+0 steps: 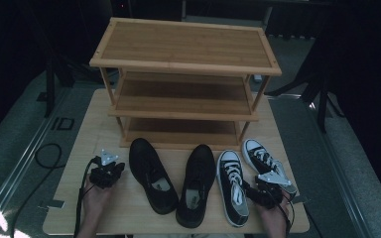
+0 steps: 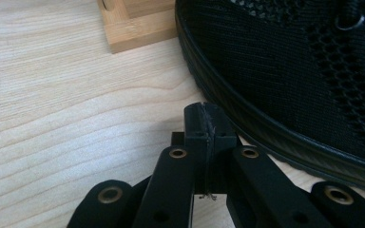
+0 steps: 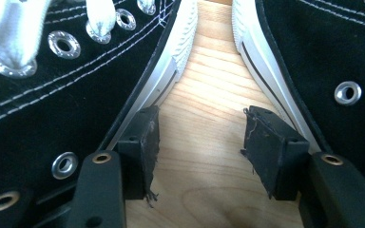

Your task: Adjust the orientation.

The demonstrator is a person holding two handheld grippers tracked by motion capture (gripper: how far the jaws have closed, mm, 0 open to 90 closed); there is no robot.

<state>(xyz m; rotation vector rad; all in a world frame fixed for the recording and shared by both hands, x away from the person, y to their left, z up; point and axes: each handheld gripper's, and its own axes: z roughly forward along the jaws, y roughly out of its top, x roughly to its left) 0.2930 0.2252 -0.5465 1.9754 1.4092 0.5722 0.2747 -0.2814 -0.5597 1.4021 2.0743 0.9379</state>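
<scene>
Taking the wooden shoe rack as landmark, we hold our left tongs pressed together on nothing, low on the counter off the rack's front-left foot, with the left black mesh shoe just beside them on the inner side, its long axis running from the rack toward us. Our right tongs stand spread in the gap between the two black canvas sneakers before the rack's right end, holding nothing. We judge each hand nearest its own pair.

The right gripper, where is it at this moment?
In the high view the right gripper is at the table's front right, between the two black-and-white lace-up sneakers; its jaws stand open over bare wood.
</scene>
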